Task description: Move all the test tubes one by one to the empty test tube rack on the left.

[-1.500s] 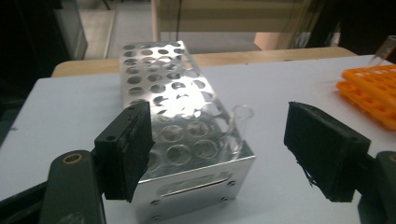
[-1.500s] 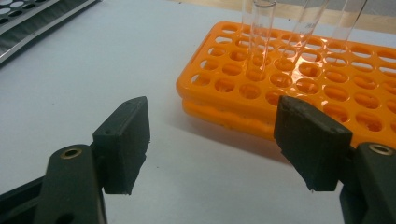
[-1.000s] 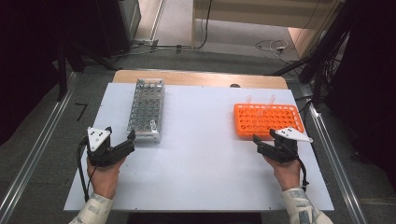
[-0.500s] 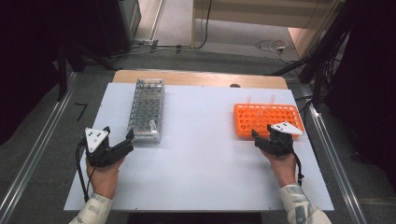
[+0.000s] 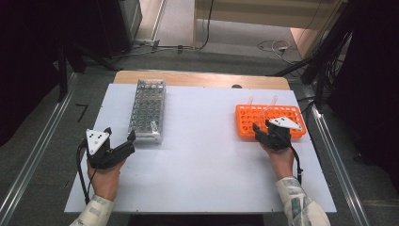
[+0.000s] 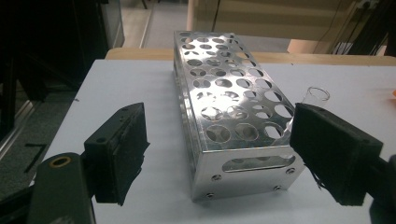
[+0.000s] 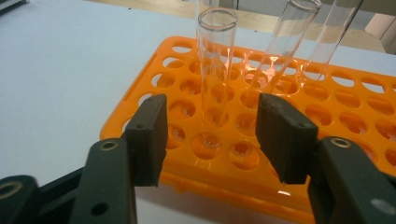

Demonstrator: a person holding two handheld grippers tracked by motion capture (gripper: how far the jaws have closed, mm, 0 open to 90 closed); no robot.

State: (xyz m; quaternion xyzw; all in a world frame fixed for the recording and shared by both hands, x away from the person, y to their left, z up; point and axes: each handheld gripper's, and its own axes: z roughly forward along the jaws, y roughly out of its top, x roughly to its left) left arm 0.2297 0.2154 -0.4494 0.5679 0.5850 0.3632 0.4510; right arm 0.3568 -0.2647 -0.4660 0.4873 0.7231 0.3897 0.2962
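An orange tube rack (image 5: 277,117) (image 7: 327,98) lies at the right of the white table top, with a few clear test tubes standing in it. My right gripper (image 5: 262,126) (image 7: 212,135) is at the rack's near left corner. One upright tube (image 7: 216,60) stands between its jaws, and the pads do not touch it. These jaws have just been closing and are still open. A shiny metal rack (image 5: 148,110) (image 6: 224,102) lies at the left. My left gripper (image 5: 120,136) (image 6: 224,154) is open just short of that rack's near end, its jaws wider than the rack.
Two more clear tubes (image 7: 289,42) lean in the orange rack behind the upright one. A thin glass rim (image 6: 316,92) shows by the metal rack's near right corner. The white board (image 5: 202,155) is bare between the racks. Its wooden far edge (image 5: 202,77) borders the floor.
My right gripper has moved forward and a little left over the orange rack's near corner, and its jaws have narrowed around the upright tube. The left hand has kept still.
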